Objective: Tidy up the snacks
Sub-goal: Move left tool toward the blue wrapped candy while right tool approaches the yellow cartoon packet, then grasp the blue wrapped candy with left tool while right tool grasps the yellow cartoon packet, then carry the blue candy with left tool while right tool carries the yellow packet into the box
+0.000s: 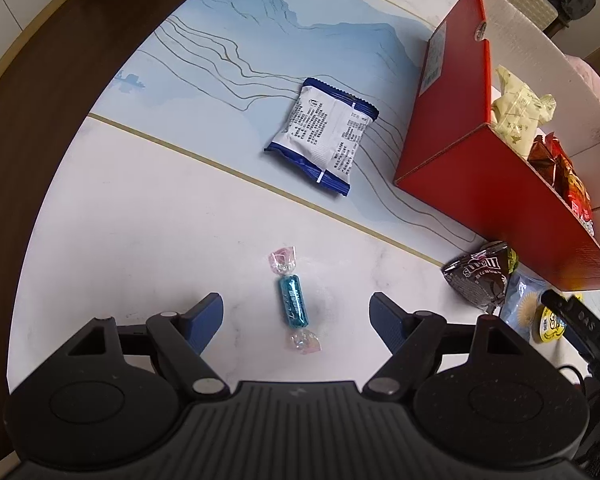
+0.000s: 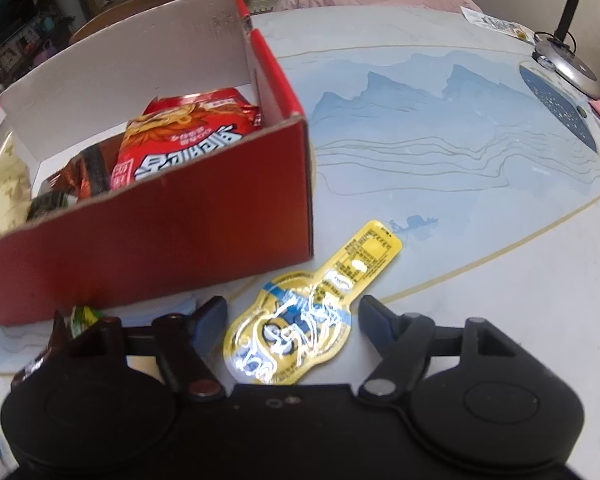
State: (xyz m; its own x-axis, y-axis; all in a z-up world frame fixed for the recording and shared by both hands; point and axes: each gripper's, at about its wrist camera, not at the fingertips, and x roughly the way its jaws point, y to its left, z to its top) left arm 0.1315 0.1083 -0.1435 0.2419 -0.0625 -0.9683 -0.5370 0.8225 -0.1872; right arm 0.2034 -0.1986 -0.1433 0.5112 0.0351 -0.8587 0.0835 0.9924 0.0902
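Note:
A teal wrapped candy (image 1: pixel 293 301) with pink twisted ends lies flat on the white table between the fingers of my left gripper (image 1: pixel 296 312), which is open and clear of it on both sides. Further out lies a blue-and-white snack packet (image 1: pixel 323 136). My right gripper (image 2: pixel 292 320) hangs over a yellow guitar-shaped foil packet (image 2: pixel 300 320); its fingers stand either side of the packet's wide end with gaps showing, so it is open. The red cardboard box (image 2: pixel 160 236) (image 1: pixel 452 160) holds a red noodle packet (image 2: pixel 180 148), a pale yellow bag (image 1: pixel 516 112) and other snacks.
A dark chocolate-candy bag (image 1: pixel 480 280) and a light blue packet (image 1: pixel 520 300) lie by the box's near corner. A desk lamp base (image 2: pixel 568 68) stands at the far right of the table. The round table edge (image 1: pixel 60 184) curves off to the left.

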